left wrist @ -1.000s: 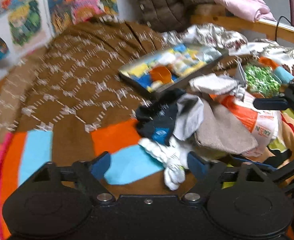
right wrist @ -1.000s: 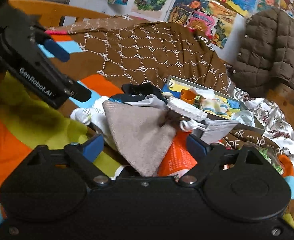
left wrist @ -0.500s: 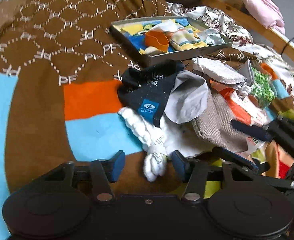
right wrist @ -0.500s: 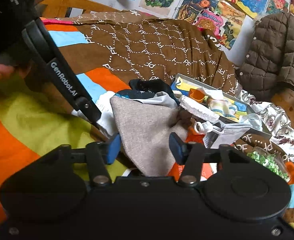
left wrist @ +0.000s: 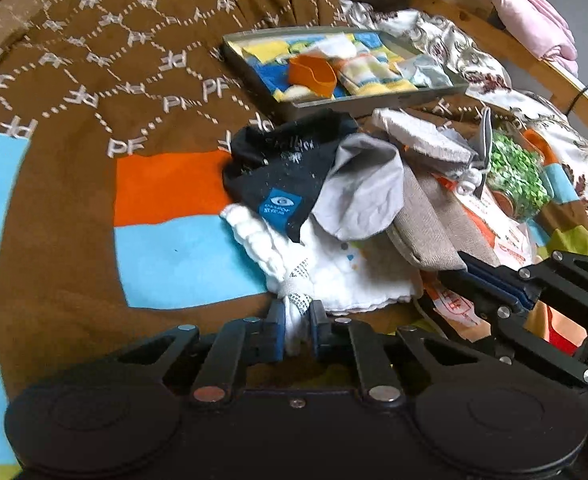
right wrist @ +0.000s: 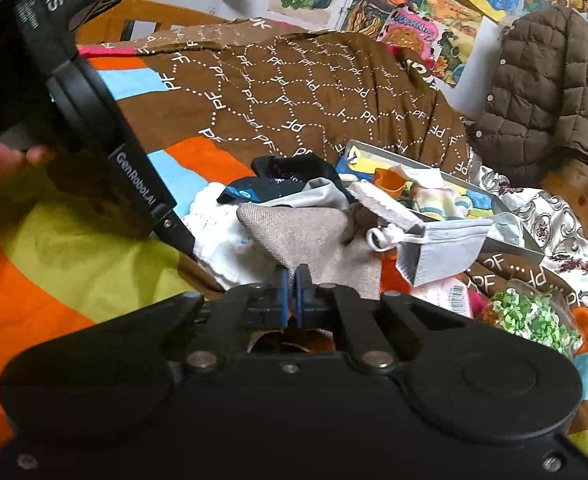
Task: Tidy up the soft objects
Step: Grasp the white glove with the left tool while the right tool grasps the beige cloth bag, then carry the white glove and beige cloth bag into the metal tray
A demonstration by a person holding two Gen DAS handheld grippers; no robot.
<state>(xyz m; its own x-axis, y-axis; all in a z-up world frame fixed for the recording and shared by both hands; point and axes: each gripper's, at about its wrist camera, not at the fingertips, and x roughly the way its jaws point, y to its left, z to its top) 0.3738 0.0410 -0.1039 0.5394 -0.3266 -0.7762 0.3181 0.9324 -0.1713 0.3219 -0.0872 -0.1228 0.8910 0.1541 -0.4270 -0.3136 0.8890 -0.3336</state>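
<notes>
on the patchwork bedspread (left wrist: 174, 264) a heap of soft things lies in front of me, just short of the grey tray (left wrist: 374, 104) that already holds folded socks. my left gripper (left wrist: 297, 328) is closing on the bunched end of the white knit glove (left wrist: 262, 248), which sits pinched between its blue pads. my right gripper (right wrist: 292, 294) is pressed together on the near edge of the beige cloth (right wrist: 306, 232). to do this well i judge i should lift each piece slowly and apart, so the black sock (left wrist: 282, 168) and grey cloth (left wrist: 362, 192) draped on top slide off rather than ride along, and keep the grips deep enough that the fabric does not slip.
</notes>
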